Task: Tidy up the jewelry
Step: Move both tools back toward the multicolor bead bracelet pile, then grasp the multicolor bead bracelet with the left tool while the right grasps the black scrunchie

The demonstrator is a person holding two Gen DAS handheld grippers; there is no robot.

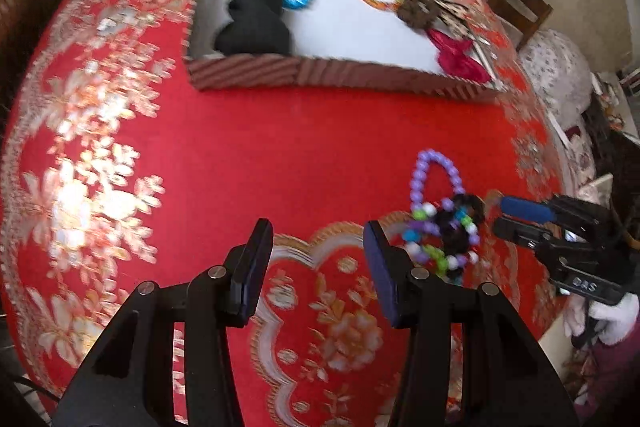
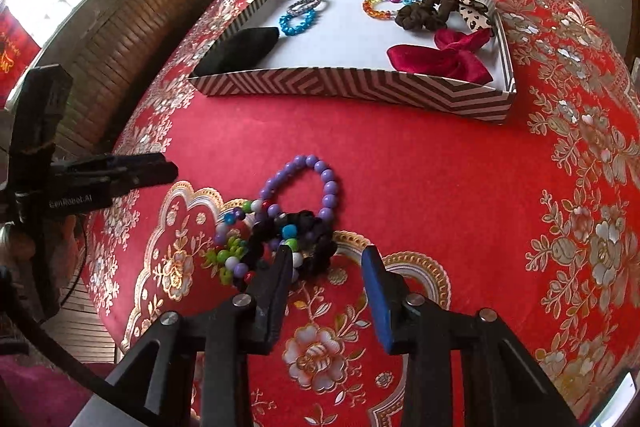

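The tangle of bracelets (image 2: 276, 227) lies on the red embroidered cloth of the table (image 2: 420, 163), well short of the striped box (image 2: 352, 87) at its far side. In the right wrist view the heap sits at about eleven o'clock from the right gripper (image 2: 328, 263), with the left fingertip just overlapping its near edge and the rest of the heap off to the left of the gap. In the left wrist view the same heap (image 1: 440, 227) lies at about two o'clock from the left gripper (image 1: 316, 243), just outside its right finger. The right gripper looks the nearer of the two.

The heap runs lengthwise from the near, knotted end up to the purple bead loop (image 2: 316, 179) at twelve o'clock, which points toward the box. That loop is smooth round beads; below it are mixed white, green and blue beads wound with a black fuzzy hair tie (image 2: 316, 243), soft and likely to snag.

Both grippers stand partly open with nothing between the pads. A pick probably needs the right gripper shifted toward ten o'clock so the jaws straddle the knot.

Inside the box lie a blue ring bracelet (image 2: 298, 21), a rainbow bracelet (image 2: 380, 7), a brown scrunchie (image 2: 420, 17), a dark red bow (image 2: 440, 57) and a black pad (image 2: 240, 49).
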